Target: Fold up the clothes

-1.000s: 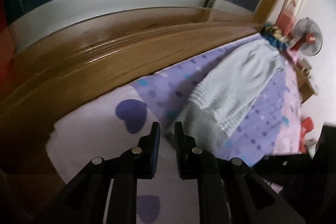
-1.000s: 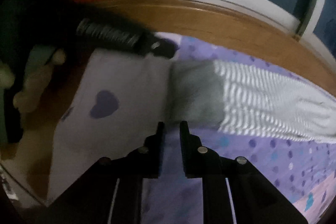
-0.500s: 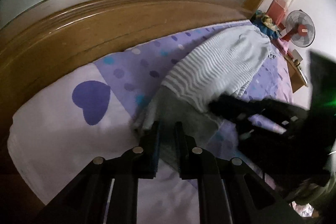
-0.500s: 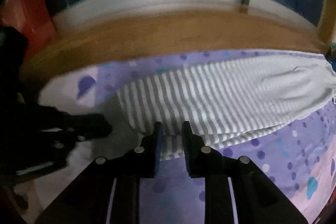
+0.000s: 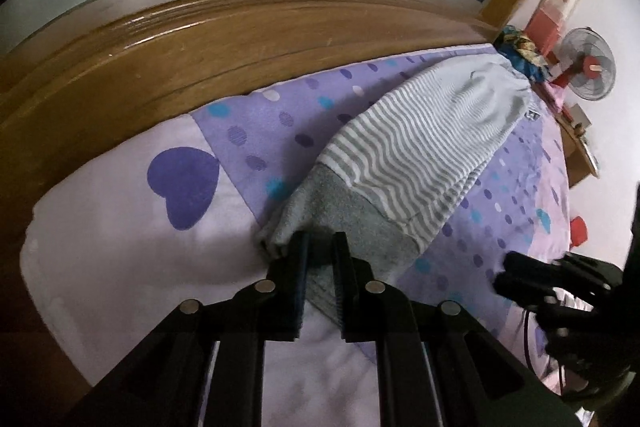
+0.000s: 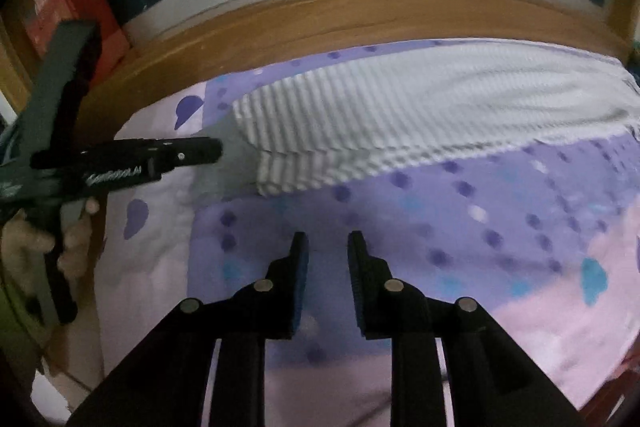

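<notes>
A: Where's the garment? Jaw state, quick.

B: Striped trousers (image 5: 424, 147) lie stretched on the dotted bedsheet (image 5: 256, 131), running from 6 toward 1 o'clock in your left view. Your left gripper (image 5: 320, 259) is nearly closed with the grey cuff (image 5: 344, 223) pinched between its fingers. Your right gripper (image 6: 328, 247) is opening with nothing between the jaws, over bare sheet.

A: Risks?

B: You hold only the cuff's edge, and a fast lift probably slips it. One-sided pulling likely skews the fold.

A: Room?

B: The wooden bed frame (image 5: 240, 27) runs close from 9 to 1 o'clock, so keep off it. There's free sheet toward 3 to 5 o'clock.
</notes>
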`<state>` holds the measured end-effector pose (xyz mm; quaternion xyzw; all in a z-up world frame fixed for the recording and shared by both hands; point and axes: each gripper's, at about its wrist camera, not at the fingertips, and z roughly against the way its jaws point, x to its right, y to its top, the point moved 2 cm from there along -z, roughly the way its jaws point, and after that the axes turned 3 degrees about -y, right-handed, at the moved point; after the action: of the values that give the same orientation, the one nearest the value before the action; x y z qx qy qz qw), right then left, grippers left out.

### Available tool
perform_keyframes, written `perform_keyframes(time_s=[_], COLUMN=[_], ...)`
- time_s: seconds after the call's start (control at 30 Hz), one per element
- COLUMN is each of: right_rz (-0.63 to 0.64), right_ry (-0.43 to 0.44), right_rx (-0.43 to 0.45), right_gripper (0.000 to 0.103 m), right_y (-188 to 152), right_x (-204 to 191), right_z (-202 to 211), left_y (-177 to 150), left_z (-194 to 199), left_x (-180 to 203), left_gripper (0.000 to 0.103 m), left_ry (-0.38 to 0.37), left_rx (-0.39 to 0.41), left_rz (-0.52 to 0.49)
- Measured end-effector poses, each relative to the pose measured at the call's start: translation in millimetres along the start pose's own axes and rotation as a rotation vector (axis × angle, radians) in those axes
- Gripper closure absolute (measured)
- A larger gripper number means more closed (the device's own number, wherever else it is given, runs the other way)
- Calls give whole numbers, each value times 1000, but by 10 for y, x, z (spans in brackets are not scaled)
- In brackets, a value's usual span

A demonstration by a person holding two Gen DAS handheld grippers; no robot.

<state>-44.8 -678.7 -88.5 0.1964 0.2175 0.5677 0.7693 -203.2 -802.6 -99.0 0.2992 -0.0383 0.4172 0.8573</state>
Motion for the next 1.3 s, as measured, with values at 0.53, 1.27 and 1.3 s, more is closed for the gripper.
perform_keyframes(time_s=[0.53,1.27,1.3], right_rz=[99,176,165], right_ry=[68,98,87], right_rx=[68,-32,-28], right_gripper=[71,61,61], right_y=[-82,999,1069], right_x=[1687,2415,2403], right_z=[663,-81,-176], left_y=[-33,1120,1213], left_z=[-57,-1035,-1107], left_x=[1479,1969,1956], left_gripper=[81,81,81], left_ry=[52,39,36], left_rx=[66,71,63], left_rz=[101,62,56])
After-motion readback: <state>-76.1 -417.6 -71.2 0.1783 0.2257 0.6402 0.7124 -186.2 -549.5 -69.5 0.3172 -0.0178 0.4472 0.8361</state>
